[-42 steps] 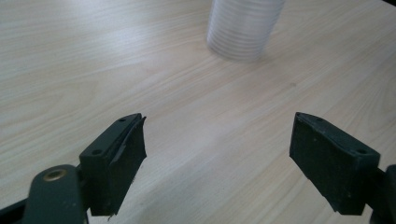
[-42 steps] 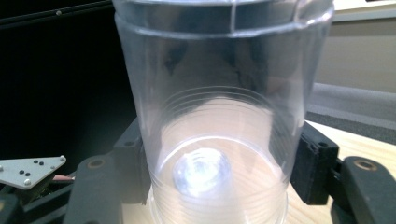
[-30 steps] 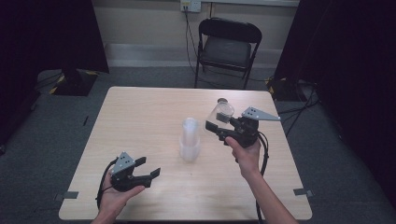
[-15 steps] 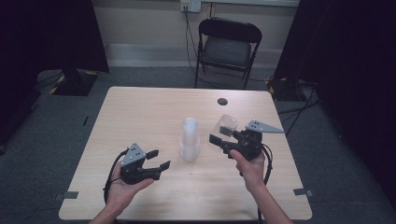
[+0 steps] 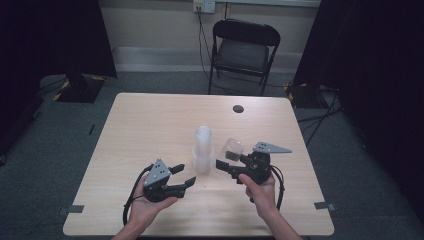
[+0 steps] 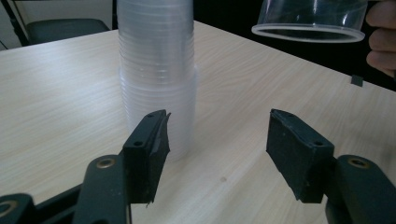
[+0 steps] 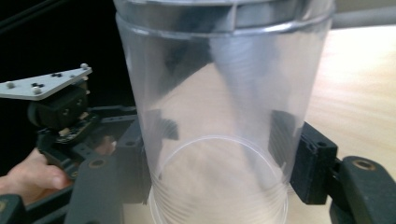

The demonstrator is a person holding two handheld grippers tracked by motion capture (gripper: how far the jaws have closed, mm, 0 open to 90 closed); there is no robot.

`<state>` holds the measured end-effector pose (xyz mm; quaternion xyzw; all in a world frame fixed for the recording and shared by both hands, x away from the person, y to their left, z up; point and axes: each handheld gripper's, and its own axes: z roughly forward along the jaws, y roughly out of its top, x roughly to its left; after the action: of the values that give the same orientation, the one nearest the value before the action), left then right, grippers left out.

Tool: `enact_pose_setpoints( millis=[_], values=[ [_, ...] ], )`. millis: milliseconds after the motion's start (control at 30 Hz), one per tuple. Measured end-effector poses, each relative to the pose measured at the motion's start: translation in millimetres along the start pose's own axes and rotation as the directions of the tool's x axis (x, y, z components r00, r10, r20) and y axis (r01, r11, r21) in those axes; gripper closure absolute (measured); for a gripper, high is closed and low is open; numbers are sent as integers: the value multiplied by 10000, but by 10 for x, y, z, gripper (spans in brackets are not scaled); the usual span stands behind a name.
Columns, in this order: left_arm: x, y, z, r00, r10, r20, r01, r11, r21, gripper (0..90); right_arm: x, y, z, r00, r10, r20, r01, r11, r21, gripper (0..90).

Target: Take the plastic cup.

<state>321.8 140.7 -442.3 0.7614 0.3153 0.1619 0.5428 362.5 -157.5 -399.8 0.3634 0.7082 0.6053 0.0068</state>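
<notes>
Compared with a second ago, the clear plastic cup (image 5: 233,149), clamped by the right gripper (image 5: 226,166), has been lowered to 3 o'clock of the cup stack (image 5: 202,150). The left gripper (image 5: 183,175), unclenched, jaws narrowing on nothing, has neared the stack. No writing is legible.

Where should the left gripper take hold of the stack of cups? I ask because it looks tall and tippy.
Probably low on the stack of cups, across its wider bottom section. It stands upright on the table, so come in level from the person's side. The left gripper already faces it, jaws apart, just closing, nothing between them.
</notes>
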Motion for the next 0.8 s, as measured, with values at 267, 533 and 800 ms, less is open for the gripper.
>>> enact_pose_setpoints(
  millis=[267,533,800],
  values=[
    [-60,15,-22,9965,520,652,-481,9970,-602,377,86,-95,146,9954,641,-711,-629,9978,183,356],
    [-143,14,-47,9958,908,134,-883,9875,-1309,507,189,-129,244,9895,876,-1149,-841,9958,351,364],
    [-184,26,-49,9916,1292,-24,-1266,9681,-2164,630,303,-63,316,9753,1383,-1722,-1360,9904,254,389]
  ],
)
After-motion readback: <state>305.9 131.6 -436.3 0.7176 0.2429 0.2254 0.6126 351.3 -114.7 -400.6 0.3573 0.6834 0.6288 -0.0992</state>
